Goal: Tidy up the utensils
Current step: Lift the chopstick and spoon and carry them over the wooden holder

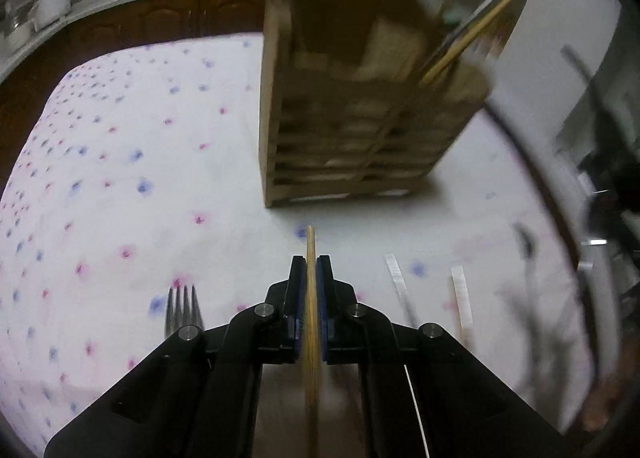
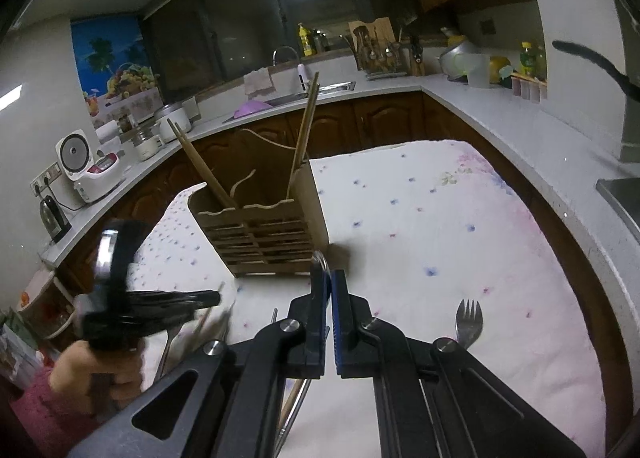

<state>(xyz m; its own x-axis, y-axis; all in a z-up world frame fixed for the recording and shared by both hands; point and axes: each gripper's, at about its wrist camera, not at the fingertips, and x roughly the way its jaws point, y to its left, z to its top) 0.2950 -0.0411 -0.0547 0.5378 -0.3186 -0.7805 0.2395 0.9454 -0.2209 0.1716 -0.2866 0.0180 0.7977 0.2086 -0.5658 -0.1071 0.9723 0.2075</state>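
Observation:
A wooden utensil holder [image 1: 352, 114] [image 2: 260, 234] stands on the flowered tablecloth, with several chopsticks [image 2: 304, 130] leaning in it. My left gripper [image 1: 311, 262] is shut on a wooden chopstick [image 1: 311, 322], held just in front of the holder; it also shows blurred in the right wrist view [image 2: 160, 310]. My right gripper [image 2: 330, 278] is shut on a thin metal utensil [image 2: 320, 260] whose rounded end sticks up past the fingertips, right of the holder's front. A metal fork [image 1: 183, 310] lies on the cloth left of my left gripper. Another fork [image 2: 469, 318] lies right of my right gripper.
The flowered tablecloth [image 1: 120, 198] covers the table. More utensils [image 2: 188, 342] lie on the cloth at lower left of the right wrist view. Two pale strips [image 1: 460, 294] lie to the right in the left wrist view. A kitchen counter [image 2: 460, 98] with appliances runs behind.

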